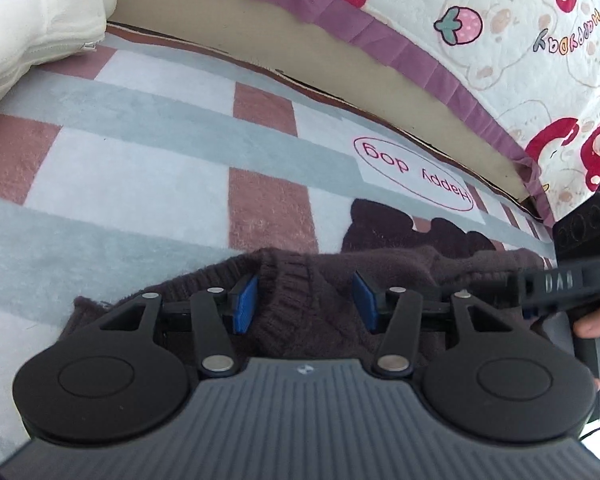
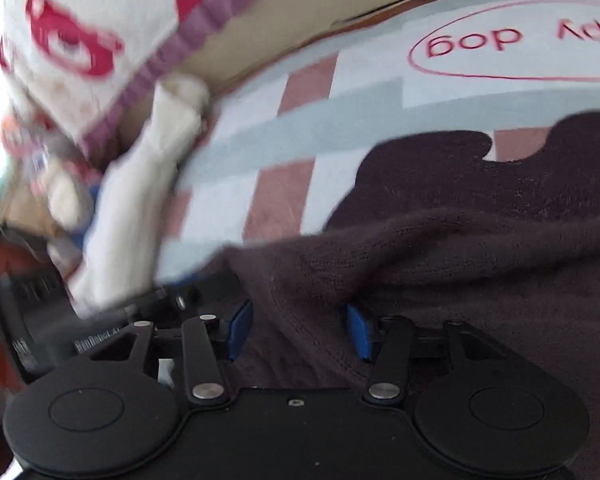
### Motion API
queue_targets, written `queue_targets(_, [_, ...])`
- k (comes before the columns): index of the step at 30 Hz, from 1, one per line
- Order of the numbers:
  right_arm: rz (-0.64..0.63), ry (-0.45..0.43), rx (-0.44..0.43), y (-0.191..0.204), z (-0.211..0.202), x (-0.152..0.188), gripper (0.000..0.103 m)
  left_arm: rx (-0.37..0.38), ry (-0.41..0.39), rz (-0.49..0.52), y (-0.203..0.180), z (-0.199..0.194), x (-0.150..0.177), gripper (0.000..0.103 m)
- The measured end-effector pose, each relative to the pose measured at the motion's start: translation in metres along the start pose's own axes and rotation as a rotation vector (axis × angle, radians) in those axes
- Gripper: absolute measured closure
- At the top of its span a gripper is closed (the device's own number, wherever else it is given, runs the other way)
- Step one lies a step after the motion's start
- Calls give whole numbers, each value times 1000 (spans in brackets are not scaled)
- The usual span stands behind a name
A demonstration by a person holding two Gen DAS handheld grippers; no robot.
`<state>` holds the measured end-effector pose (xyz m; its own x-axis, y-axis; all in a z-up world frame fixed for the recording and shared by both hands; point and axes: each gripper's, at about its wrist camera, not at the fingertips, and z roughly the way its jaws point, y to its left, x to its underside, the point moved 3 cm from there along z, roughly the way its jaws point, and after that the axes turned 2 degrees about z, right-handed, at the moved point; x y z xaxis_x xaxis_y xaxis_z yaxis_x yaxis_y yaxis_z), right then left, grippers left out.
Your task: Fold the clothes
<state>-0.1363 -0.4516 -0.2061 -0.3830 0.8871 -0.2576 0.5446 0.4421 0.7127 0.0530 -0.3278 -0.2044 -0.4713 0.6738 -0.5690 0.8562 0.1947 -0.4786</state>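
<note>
The left gripper (image 1: pixel 304 300) has its two blue pads (image 1: pixel 245 303) spread apart, with a thick ribbed edge of the dark brown sweater (image 1: pixel 380 272) bunched up between them; the pads look like they sit beside the knit and do not squeeze it yet. The right gripper (image 2: pixel 300 328) is spread too, and a fold of the same sweater (image 2: pixel 440 240) runs up between its pads (image 2: pixel 242 330); I cannot tell if it touches them.

The sweater lies on a checked blanket (image 1: pixel 140 152) with pink, grey and white squares (there is a "Happy dog" label (image 1: pixel 414 174) on it).

The sweater looks soft, floppy and a bit fuzzy; I think it is light but thick, so it will sag and stretch if you lift it by one spot. The ribbed edge is the best place to grab, one corner for each gripper; a deep bite should stop it slipping.

The left view is sharp and shows the ribbed edge and the right gripper's body (image 1: pixel 580 264) close by; the right view is blurry, but it shows more of the sweater spread out, and a white garment (image 2: pixel 140 200) lying near the blanket's side.
</note>
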Motion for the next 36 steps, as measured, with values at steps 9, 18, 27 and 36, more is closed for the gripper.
queue_targets(9, [-219, -239, 40, 31, -11, -27, 88, -201, -81, 152, -6, -8, 0, 55])
queue_targets(18, [-201, -353, 144, 19, -78, -19, 59, -262, -37, 142, 4, -6, -2, 50])
queue_targets(27, [235, -474, 483, -109, -191, -27, 55, -139, -129, 206, -28, -20, -13, 50])
queue_targets(36, [566, -638, 816, -176, -240, -42, 43, -34, -1, 496, -75, 34, -19, 40])
